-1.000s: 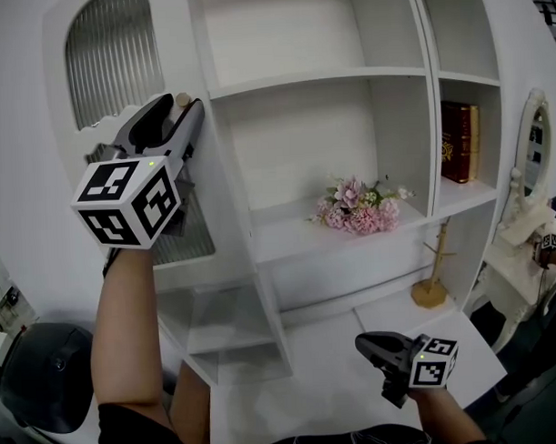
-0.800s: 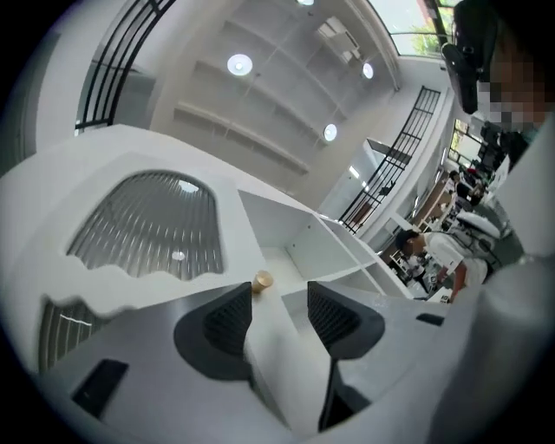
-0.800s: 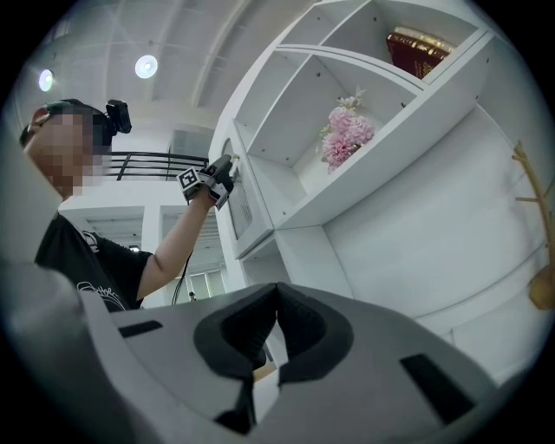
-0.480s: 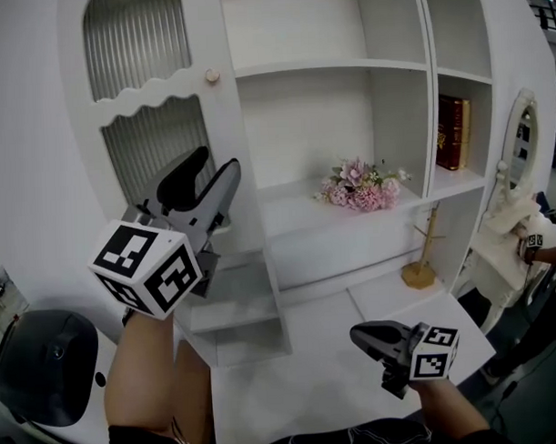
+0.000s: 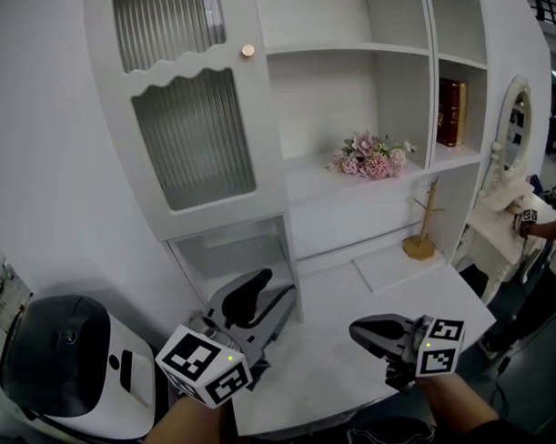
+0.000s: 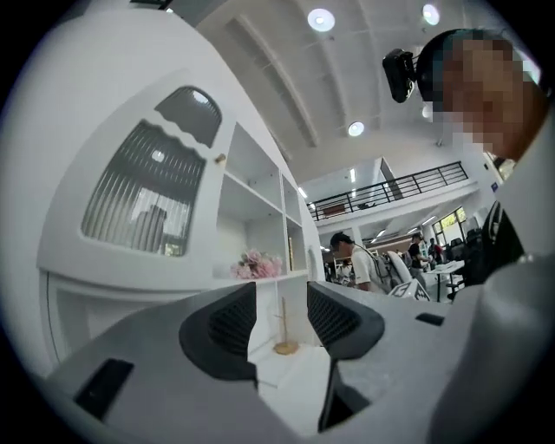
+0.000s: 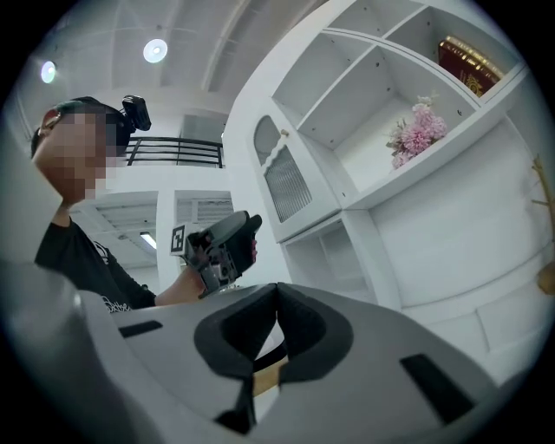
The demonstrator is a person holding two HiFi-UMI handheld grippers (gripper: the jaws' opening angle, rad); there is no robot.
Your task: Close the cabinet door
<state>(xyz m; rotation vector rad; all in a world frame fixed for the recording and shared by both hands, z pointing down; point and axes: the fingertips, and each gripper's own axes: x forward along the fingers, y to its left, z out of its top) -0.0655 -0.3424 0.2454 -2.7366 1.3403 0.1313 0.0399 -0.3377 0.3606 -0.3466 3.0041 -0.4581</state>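
Observation:
The white cabinet door (image 5: 195, 128) with ribbed glass lies flush in its frame, its small round knob (image 5: 247, 51) at the upper right edge. My left gripper (image 5: 273, 297) hangs low over the white desk, well below the door, open with nothing between its pads. In the left gripper view the door (image 6: 147, 199) and knob (image 6: 220, 159) stand far off to the upper left of the gripper (image 6: 282, 299). My right gripper (image 5: 359, 330) hovers over the desk at the lower right, jaws shut and empty (image 7: 277, 293). In that view the door (image 7: 290, 186) is far behind.
Pink flowers (image 5: 371, 159) lie on an open shelf, and a red book (image 5: 452, 113) stands further right. A wooden stand (image 5: 422, 230) is on the desk (image 5: 356, 369). A black and white appliance (image 5: 64, 360) sits at the lower left. Another person (image 5: 537, 221) stands at the right edge.
The left gripper left the door's knob edge and dropped down to desk height. The door swung from ajar to flush with the cabinet. The right gripper stays low at the right.

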